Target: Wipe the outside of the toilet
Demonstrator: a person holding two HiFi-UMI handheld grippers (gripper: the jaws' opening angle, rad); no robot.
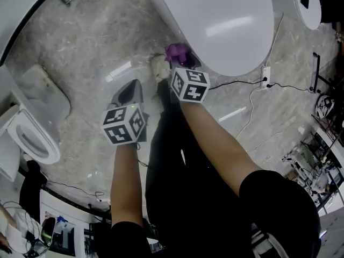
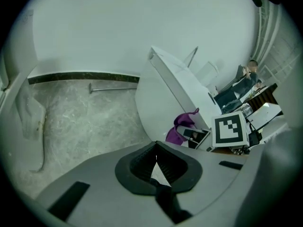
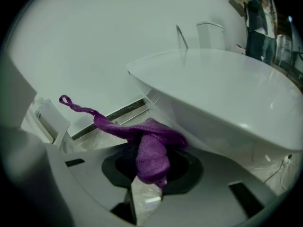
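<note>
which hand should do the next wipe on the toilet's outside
Right. The right hand-held gripper is shut on the cloth, close against the toilet. The left hand-held gripper is shut, empty and farther from it.

Open marble floor [image 1: 80,52] left of toilet [image 1: 226,20], cable [image 1: 236,81] on right

The toilet [image 1: 215,20] runs off the top edge in the head view, its base lost beneath the bowl. The purple cloth [image 1: 176,51] sits mostly hidden behind the right gripper [image 1: 181,62], and in the right gripper view it drapes over the jaw tips, covering where they meet.
</note>
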